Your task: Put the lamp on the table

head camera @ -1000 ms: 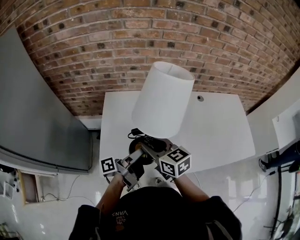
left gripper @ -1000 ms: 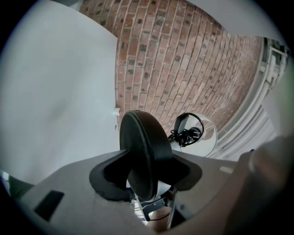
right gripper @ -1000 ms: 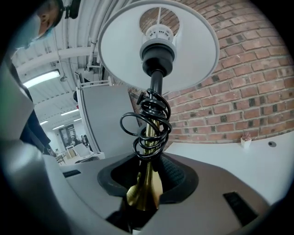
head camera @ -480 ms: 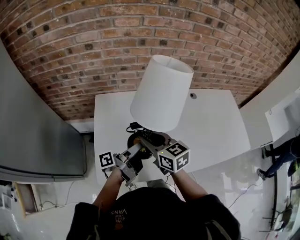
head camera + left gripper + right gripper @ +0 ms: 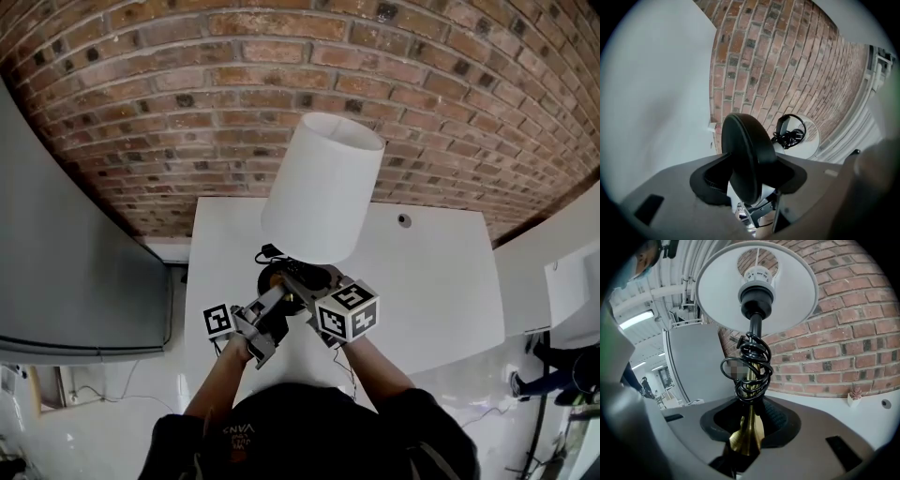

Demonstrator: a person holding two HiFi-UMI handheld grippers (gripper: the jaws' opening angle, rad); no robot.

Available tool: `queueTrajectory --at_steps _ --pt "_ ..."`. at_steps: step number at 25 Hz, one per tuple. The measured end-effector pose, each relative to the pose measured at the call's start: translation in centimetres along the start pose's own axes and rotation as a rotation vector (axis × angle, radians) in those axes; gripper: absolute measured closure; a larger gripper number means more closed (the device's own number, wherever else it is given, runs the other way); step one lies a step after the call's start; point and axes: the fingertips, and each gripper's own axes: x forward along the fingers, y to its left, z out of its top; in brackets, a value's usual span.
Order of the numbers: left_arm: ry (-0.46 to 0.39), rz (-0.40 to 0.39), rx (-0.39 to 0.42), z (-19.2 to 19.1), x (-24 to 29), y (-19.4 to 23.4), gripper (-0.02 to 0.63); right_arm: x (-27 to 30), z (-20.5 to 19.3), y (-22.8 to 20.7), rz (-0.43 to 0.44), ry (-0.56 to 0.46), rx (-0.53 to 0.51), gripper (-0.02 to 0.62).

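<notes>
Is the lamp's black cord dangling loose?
No, the cord is wound in a bundle around the brass stem under the shade.

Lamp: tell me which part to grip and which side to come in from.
Grip the brass stem low down, below the bundled cord. Come in from the side, across the stem, since it is slim enough to fit between jaws. The shade is wide and smooth, so leave it alone. For a second hold, pinch the flat black base by its edge.
</notes>
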Motion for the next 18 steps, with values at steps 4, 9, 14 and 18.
queueTrajectory --at_steps 4,9,14,18 --pt "-0.031 0.007 0.025 1.9 1.4 1.4 0.38 1.7 0.0 -2.6 0.006 0.008 0.025 0.485" --pt "-0.055 0.085 0.085 3.9 2.2 3.4 0.402 3.4 -0.4 -6.0 -0.051 0.027 -0.003 0.485" --pt "-0.104 0.154 0.107 6.3 2.4 5.6 0.419 5.2 -1.1 -9.5 -0.098 0.03 -0.055 0.489" --pt "-0.116 0.22 0.143 8.1 3.0 7.5 0.428 7.0 -2.0 -11.7 -0.101 0.011 -0.015 0.489"
